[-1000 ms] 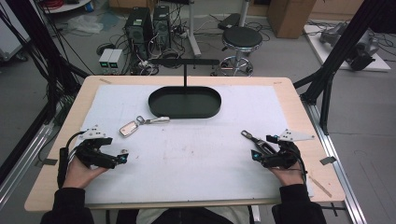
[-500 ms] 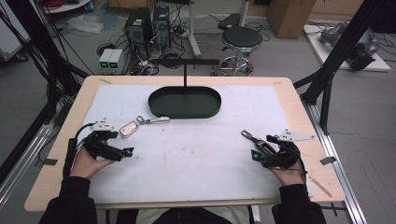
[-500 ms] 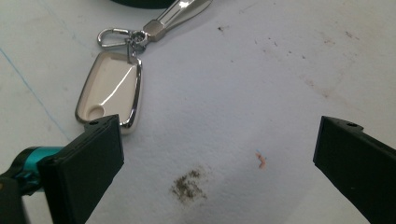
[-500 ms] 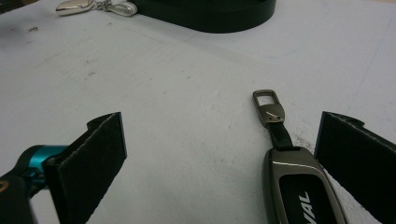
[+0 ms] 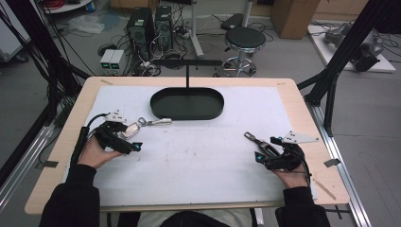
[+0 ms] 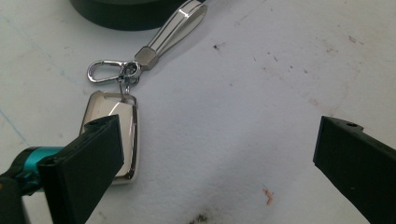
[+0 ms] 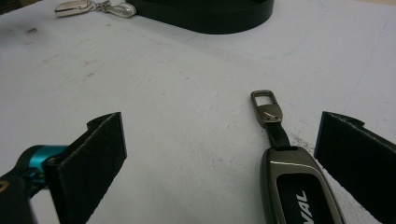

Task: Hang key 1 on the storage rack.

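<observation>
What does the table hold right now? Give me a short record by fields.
tray: black oval tray at the far middle of the mat
silver fob: silver fob on the mat, strap toward the tray
dark fob: dark fob on the mat
left gripper: left gripper open, one jaw over the silver fob
right gripper: right gripper open, dark fob between jaws

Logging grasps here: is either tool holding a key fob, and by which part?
Nothing is held. Both the left tool and right tool are open; each fob lies on the table.
</observation>
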### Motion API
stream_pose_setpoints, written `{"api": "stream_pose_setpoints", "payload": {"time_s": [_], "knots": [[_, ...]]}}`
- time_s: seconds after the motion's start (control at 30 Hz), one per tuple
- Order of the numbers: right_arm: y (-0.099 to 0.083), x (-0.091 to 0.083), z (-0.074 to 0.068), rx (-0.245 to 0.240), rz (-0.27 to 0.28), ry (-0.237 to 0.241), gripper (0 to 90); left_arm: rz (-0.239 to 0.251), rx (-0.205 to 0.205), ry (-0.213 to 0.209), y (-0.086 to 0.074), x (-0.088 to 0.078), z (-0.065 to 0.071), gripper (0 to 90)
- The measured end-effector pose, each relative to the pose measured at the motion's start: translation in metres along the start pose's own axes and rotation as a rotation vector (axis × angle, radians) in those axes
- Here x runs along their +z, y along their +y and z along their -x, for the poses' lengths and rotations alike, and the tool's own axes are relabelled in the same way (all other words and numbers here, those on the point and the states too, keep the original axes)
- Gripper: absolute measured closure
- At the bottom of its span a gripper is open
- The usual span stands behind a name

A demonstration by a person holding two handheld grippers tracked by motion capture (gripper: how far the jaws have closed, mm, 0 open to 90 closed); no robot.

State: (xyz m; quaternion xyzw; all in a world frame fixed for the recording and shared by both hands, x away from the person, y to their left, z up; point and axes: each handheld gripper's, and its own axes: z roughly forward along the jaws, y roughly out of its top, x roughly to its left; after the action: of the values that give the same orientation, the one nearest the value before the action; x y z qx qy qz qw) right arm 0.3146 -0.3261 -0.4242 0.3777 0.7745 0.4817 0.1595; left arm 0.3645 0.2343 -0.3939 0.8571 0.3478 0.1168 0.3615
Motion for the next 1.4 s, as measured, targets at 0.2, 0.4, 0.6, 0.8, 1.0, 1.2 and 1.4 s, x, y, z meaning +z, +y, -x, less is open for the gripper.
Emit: {"api": "stream_pose_setpoints", "payload": {"time_s": [0.2,0.4,0.6,0.8,1.0,1.2,1.4], "knots": [[0.0,0.003,0.001,0.0,-0.003,0.002,1.4,-0.013,0.027,-0.007,0.012,0.007,-0.001,2.1],[0.001,0.003,0.0,-0.005,-0.009,-0.002,1.4,-0.05,0.064,-0.001,0.021,0.018,-0.005,2.2],[0.001,0.004,-0.001,-0.006,-0.01,-0.004,1.4,-0.03,0.058,-0.004,0.025,0.023,-0.013,2.2],[0.001,0.004,-0.001,-0.006,-0.016,-0.004,1.4,-0.046,0.053,-0.014,0.025,0.031,-0.015,2.2],[0.001,0.005,-0.001,-0.004,-0.021,-0.003,1.4,-0.055,0.082,-0.003,0.042,0.035,-0.016,2.2],[0.0,0.004,0.0,-0.005,-0.018,-0.005,1.4,-0.099,0.121,-0.004,0.062,0.048,-0.017,2.2],[-0.001,0.002,0.0,-0.001,-0.01,-0.008,1.4,-0.177,0.113,-0.016,0.069,0.066,-0.028,2.2]]}}
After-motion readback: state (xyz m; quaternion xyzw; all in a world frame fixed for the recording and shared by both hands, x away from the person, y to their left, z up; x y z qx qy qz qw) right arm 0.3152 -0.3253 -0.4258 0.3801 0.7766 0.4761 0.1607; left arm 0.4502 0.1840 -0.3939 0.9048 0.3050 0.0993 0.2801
